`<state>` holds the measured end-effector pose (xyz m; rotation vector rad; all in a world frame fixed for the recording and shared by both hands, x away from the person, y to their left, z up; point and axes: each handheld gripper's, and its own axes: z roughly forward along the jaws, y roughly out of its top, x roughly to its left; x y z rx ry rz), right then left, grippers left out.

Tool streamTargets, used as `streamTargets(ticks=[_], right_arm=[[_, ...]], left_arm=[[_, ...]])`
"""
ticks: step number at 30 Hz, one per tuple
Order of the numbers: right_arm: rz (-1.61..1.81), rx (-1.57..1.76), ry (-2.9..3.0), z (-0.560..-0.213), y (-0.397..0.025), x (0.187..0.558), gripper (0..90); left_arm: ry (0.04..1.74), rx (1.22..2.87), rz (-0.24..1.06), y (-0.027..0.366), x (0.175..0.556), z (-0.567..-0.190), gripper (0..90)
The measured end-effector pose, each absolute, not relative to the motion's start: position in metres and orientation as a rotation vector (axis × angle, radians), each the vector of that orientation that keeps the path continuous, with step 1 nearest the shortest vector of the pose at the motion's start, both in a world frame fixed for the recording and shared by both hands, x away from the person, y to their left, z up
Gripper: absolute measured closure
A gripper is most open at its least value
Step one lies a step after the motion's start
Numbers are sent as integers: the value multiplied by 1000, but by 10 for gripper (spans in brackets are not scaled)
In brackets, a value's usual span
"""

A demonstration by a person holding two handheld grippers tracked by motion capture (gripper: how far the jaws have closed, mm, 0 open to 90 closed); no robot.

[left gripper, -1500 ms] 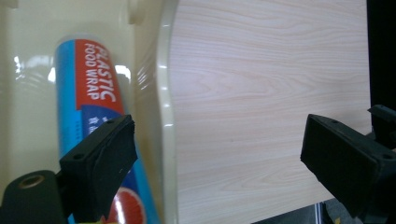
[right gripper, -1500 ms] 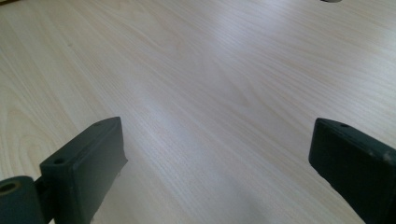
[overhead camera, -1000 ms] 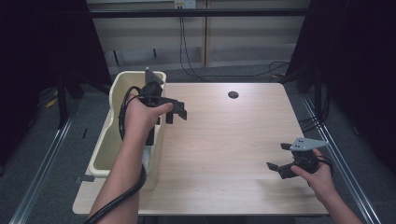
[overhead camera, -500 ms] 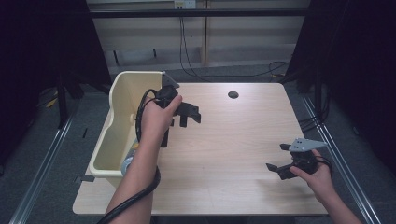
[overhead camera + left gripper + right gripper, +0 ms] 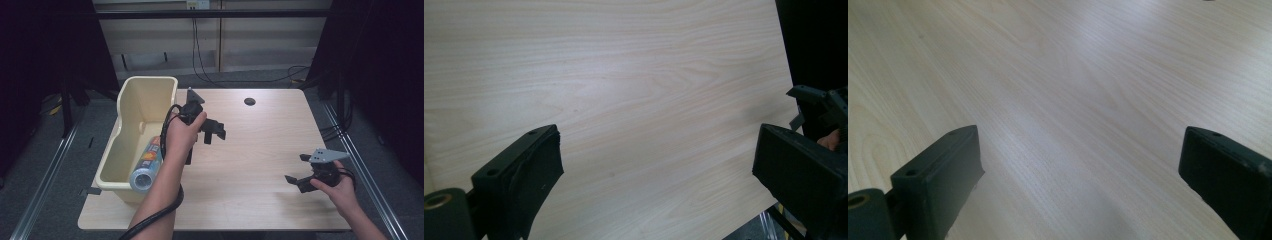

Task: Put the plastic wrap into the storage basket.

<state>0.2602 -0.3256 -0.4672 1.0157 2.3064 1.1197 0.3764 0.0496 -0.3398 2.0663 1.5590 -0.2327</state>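
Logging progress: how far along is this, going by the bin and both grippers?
Done, apparently: a can lies inside the cream bin. In hand: nothing; the left gripper is over the table beside the bin with jaws open, and the right gripper sits open near the right edge. Left: nothing else on the table to move.

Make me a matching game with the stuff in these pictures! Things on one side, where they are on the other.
Things:
1. can
2. tub
3. left gripper
4. right gripper

Places:
A. held low at the table's near right corner
B. lying inside the tub
C. held above the table, just right of the tub
D. standing on the table's left edge

Pairs: 1-B, 2-D, 3-C, 4-A
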Motion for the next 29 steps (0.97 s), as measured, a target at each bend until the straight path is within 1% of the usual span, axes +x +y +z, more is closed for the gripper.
streamTargets(ticks=[8,12,23,29], right_arm=[[1117,1018,2303,-468,-327,261,34],[1115,1018,2308,-469,-328,260,34],[1098,1014,2333,-475,-327,261,34],[1089,1025,2336,-481,-327,262,33]], left_arm=[[1550,2089,-237,44,375,-357,52],[1535,2090,-263,40,372,-365,52],[1490,2124,-286,35,362,-394,53],[1470,2141,-268,38,359,-408,54]])
